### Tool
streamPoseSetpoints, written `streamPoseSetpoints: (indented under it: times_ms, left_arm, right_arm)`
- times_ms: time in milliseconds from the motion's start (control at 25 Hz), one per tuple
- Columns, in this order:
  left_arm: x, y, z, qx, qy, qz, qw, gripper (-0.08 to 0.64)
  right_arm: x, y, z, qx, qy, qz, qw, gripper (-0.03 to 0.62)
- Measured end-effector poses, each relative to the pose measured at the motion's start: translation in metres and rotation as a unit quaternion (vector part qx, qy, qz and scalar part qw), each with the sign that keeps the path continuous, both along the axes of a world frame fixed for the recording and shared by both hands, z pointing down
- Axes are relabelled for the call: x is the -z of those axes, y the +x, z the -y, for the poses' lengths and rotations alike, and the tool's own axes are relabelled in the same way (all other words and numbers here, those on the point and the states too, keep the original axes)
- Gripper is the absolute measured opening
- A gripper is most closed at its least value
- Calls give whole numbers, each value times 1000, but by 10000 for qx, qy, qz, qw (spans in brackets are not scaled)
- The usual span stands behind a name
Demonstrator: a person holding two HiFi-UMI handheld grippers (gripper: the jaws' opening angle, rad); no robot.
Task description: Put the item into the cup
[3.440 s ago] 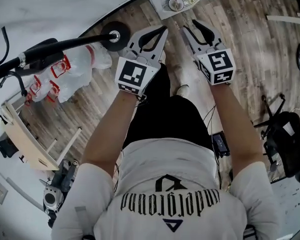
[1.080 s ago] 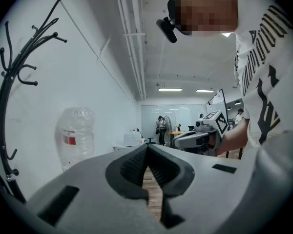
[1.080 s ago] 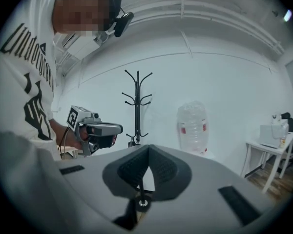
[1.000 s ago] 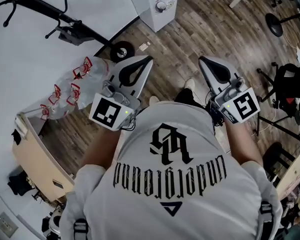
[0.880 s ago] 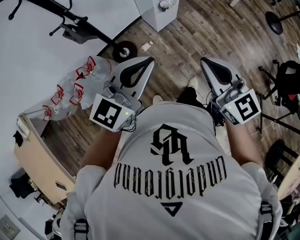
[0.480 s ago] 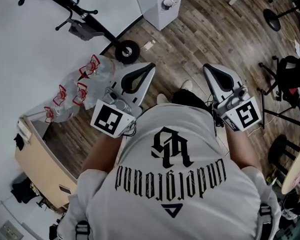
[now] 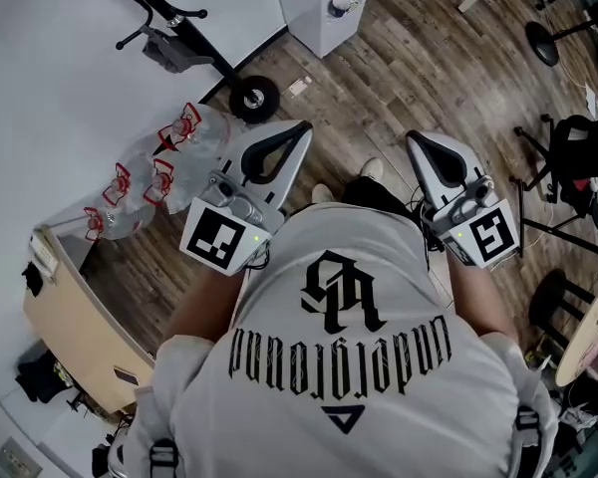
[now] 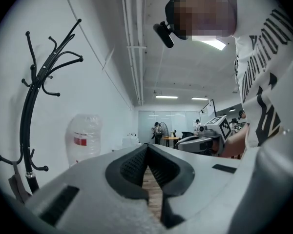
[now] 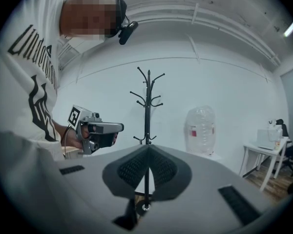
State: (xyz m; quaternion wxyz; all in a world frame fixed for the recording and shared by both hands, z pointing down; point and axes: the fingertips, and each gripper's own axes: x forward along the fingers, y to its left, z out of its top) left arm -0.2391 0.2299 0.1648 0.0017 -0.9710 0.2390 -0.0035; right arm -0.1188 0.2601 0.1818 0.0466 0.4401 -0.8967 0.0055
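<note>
Swung round with the person, left tongs (image 7: 301,127) and right tongs (image 7: 417,138) point level, both closed, empty; no item or cup shows, so the nearer hand can't be judged.

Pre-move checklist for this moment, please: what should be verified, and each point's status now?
1. left gripper empty: ok. Its jaws are together with nothing between them.
2. right gripper empty: ok. Its jaws are together with nothing between them.
3. cup in sight: not ok. No view shows one.
4. item in sight: not ok. None shows in any view.
5. Clearance from the coat stand: cannot tell. It stands ahead of the right gripper, and the gap is unclear.
</note>
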Motion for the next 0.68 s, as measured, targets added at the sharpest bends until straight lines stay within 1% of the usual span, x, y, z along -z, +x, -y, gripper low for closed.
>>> streamPoseSetpoints:
  times_ms: [160,400,680]
  left_arm:
    - [1,-3,1,19,130,32,9999,8]
    - [3,-2,1,-15,138,5,9999,8]
    - [5,-3,2,-41,124,-16,9999,8]
  right_arm:
    - [-1,-1,3,-32,18,-21,10000,5]
    - [-1,-1,3,-44,-18,-53,10000,5]
    - [6,-2,7,-57,89,-65,9999,5]
